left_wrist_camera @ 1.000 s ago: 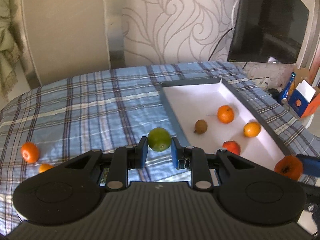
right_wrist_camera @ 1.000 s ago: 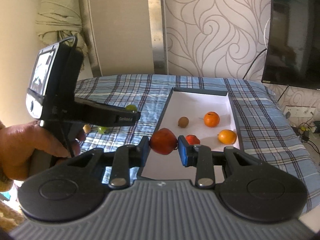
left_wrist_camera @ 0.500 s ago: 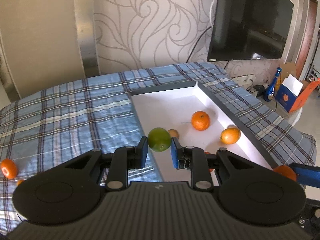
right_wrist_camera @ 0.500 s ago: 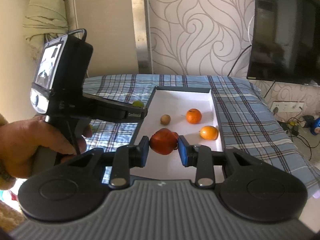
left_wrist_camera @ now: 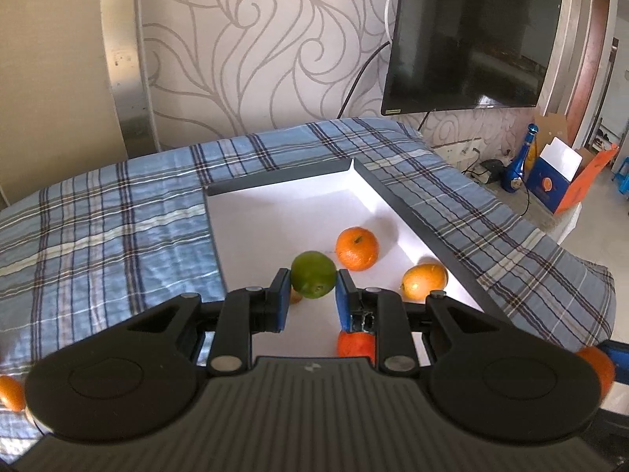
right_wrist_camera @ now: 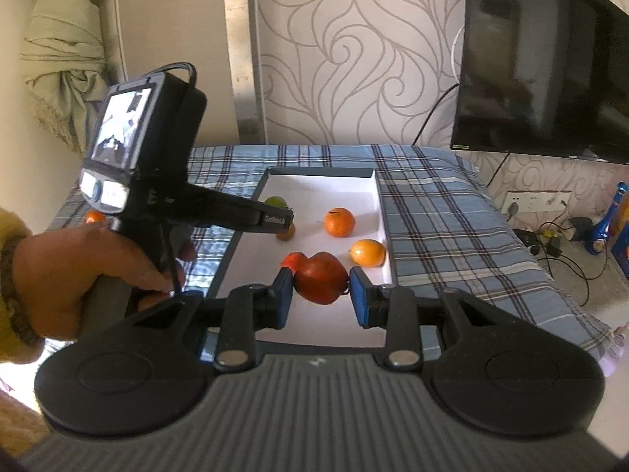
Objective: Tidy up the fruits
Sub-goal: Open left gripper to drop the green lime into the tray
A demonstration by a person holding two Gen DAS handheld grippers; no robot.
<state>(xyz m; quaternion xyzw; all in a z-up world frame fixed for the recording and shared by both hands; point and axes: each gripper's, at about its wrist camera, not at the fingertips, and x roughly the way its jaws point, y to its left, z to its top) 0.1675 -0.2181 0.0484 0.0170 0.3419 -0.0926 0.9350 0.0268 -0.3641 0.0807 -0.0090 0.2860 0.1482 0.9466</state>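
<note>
Left wrist view: against the frame half a second before, my left tongs (left_wrist_camera: 313,289) had advanced from the tray's left rim to over its white floor. They were clamped on the green lime (left_wrist_camera: 313,274). The white tray (left_wrist_camera: 289,212) showed one mandarin (left_wrist_camera: 357,248) at 1 o'clock of the lime, one yellow-orange fruit (left_wrist_camera: 425,281) at 3 o'clock, and one red-orange fruit (left_wrist_camera: 355,344) at 5 o'clock, partly hidden by my finger. One more orange fruit (left_wrist_camera: 8,391) lay on the plaid cloth (left_wrist_camera: 102,224) at the left edge.

Right wrist view: my right tongs (right_wrist_camera: 320,290) were closed on the red fruit (right_wrist_camera: 320,281) above the tray's near end, as before. My left hand (right_wrist_camera: 82,275) held the other tool at 9 o'clock. Count in the tray: one mandarin (right_wrist_camera: 339,221), one yellow-orange fruit (right_wrist_camera: 367,252), one brown fruit (right_wrist_camera: 286,233).
</note>
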